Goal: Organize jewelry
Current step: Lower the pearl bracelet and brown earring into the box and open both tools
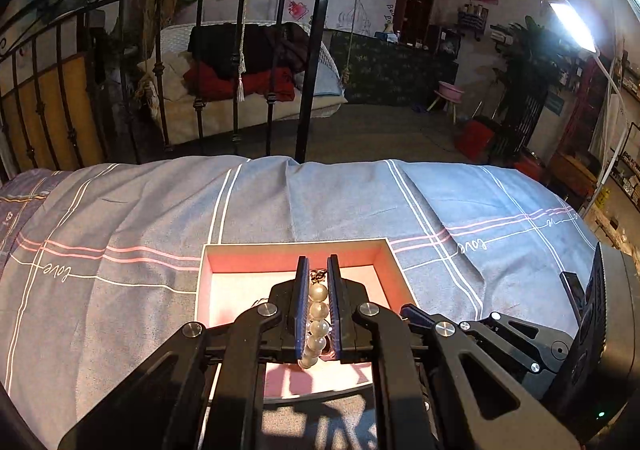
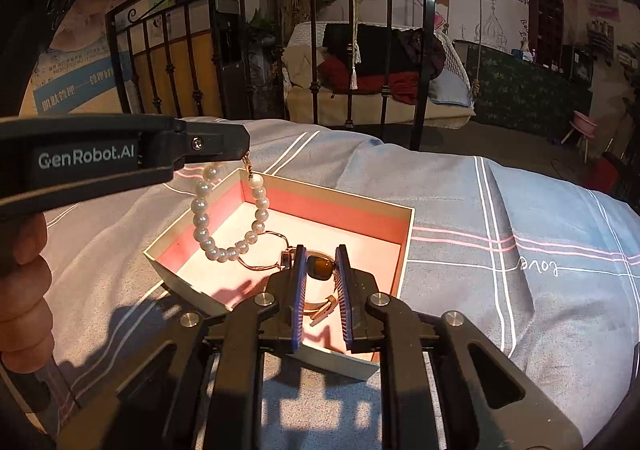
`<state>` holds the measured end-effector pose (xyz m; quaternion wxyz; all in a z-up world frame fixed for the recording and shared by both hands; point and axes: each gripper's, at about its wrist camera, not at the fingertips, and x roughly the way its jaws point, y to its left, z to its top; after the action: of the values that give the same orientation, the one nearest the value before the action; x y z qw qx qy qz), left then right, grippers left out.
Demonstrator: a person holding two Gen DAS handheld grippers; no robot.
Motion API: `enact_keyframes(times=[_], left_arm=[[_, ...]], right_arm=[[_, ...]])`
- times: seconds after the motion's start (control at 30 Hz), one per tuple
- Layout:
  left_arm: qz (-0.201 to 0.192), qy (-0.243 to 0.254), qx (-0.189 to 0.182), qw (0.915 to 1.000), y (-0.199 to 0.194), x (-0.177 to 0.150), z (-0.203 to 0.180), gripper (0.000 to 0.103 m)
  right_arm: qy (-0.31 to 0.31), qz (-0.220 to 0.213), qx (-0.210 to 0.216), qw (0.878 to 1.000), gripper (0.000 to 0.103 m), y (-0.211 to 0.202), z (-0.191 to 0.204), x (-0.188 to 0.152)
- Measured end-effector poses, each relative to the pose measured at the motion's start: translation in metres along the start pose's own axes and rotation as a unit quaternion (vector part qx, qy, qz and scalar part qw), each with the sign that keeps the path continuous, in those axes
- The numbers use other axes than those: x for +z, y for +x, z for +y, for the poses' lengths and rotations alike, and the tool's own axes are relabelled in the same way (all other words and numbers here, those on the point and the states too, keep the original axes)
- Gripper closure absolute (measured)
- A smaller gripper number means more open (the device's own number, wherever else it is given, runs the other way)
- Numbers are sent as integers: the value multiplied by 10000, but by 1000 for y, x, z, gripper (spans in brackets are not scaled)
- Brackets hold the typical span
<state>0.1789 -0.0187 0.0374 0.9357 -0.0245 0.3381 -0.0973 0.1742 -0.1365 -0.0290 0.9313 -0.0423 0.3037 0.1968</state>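
Observation:
An open box [image 1: 384, 250] with a pink lining sits on the blue cloth; it also shows in the right wrist view [image 2: 404, 226]. My left gripper [image 1: 319, 264] is shut on a pearl bracelet [image 1: 318, 314] and holds it over the box. In the right wrist view the left gripper [image 2: 240, 148] hangs the pearl bracelet [image 2: 202, 230] as a loop above the box's left corner. My right gripper [image 2: 320, 256] is over the box, its jaws closed around a rose-gold watch [image 2: 320, 268] with a dark face. The watch's band [image 2: 276, 236] lies on the box floor.
The blue striped cloth [image 1: 120, 218] covers the table. A black iron railing [image 1: 240, 50] stands behind the far edge. The right gripper's body [image 1: 520, 350] is close at the right in the left wrist view. A hand [image 2: 24, 290] holds the left gripper.

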Motion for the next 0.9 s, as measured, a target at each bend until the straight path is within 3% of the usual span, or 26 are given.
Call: enact_keyframes(times=[0.43, 0.9], left_arm=[[590, -45, 293, 9978, 49, -21, 19, 94], [847, -146, 454, 9953, 68, -28, 29, 94]], right_arm=[[76, 352, 68, 9993, 88, 32, -5, -8], [70, 636, 119, 9979, 88, 46, -7, -9]])
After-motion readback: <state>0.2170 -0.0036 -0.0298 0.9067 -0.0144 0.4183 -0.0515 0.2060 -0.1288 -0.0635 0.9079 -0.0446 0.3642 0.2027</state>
